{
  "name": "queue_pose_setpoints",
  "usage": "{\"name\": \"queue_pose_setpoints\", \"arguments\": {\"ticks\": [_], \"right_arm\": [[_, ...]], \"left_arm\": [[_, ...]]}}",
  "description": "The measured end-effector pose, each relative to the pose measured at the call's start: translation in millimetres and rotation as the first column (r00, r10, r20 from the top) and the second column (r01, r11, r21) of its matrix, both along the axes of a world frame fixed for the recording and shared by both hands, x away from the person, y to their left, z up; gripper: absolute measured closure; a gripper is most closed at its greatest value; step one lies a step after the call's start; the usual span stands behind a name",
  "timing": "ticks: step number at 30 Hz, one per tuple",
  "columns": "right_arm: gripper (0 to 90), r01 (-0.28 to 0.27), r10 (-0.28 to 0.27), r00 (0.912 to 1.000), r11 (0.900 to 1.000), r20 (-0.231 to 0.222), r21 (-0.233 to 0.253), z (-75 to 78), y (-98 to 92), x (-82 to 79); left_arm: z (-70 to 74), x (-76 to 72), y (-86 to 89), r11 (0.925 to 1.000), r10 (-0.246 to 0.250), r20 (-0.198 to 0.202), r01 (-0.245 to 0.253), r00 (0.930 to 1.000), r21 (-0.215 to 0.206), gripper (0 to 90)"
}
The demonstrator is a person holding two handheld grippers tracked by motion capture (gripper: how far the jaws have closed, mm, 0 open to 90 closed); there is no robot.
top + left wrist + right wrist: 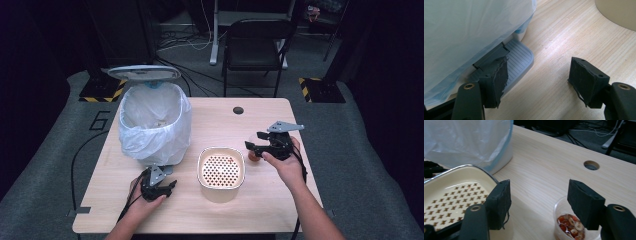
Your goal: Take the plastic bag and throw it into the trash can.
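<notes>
Food bits, red and pale, sit in a small clear plastic cup (pixel 570 226) on the right side of the light wooden desk (pixel 220 112). The cup stands just beside a cream square bowl with a dotted strainer inside (pixel 221 172). The right tongs (pixel 544 207) hover over the cup with both black jaws spread wide, one on each side of it, pinching nothing. It looks like the cup is about to be picked up.

Farther left stands a round bin lined with a white plastic bag (pixel 155 122), its grey lid (pixel 144 73) tipped up. The left tongs (pixel 541 80) are low at the foot of the bin, jaws spread and holding nothing. One jaw rests right by the bin's grey ribbed foot pedal (pixel 520 58).

Trouble could come if the right tongs squeeze the thin cup too hard, because it may bend and spill. A loose or crooked grip could tip the wet food onto the desk. If the left tongs slip off the pedal, the lid may drop shut.

The high view shows the whole desk, both hands and the raised lid. The right gripper view shows the food inside the cup, which is too small to make out from above. The left gripper view shows the pedal up close.
</notes>
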State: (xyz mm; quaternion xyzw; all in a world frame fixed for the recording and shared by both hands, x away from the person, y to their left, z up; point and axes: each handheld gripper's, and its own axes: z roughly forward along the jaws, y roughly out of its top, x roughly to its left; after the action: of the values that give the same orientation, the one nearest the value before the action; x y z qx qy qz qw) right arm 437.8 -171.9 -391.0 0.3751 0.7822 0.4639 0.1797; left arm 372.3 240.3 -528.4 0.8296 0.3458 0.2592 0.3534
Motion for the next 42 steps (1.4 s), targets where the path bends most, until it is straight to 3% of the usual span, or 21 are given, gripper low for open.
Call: {"name": "queue_pose_setpoints", "arguments": {"ticks": [4,7,23,32,42], "right_arm": [[25.5,0.057,-0.057,0.9984,0.998,0.0,-0.017,-4.6,-9.4,6.6],[24.4,0.063,-0.063,0.998,0.998,-0.004,-0.02,-5.7,-10.5,7.3],[14.7,0.159,-0.161,0.9861,0.987,-0.041,-0.036,-42.5,-26.5,18.4],[9.6,0.174,-0.175,0.9831,0.984,-0.054,-0.025,-55.6,-25.5,22.2],[8.7,0.163,-0.167,0.9837,0.985,-0.067,-0.058,-67.8,-13.7,31.3]], "left_arm": [[0.1,0.0,0.1,1.0,-0.001,0.0,0.001,1.0,0.002,31.2],[0.0,0.0,0.0,1.0,0.0,0.0,0.0,1.0,0.001,31.2],[0.0,0.1,0.1,1.0,-0.003,-0.001,0.003,1.0,0.001,31.2],[0.0,0.0,0.0,1.0,0.0,0.0,0.0,1.0,0.0,31.2],[0.1,0.0,0.0,1.0,-0.002,-0.001,0.002,1.0,0.001,31.2]]}}
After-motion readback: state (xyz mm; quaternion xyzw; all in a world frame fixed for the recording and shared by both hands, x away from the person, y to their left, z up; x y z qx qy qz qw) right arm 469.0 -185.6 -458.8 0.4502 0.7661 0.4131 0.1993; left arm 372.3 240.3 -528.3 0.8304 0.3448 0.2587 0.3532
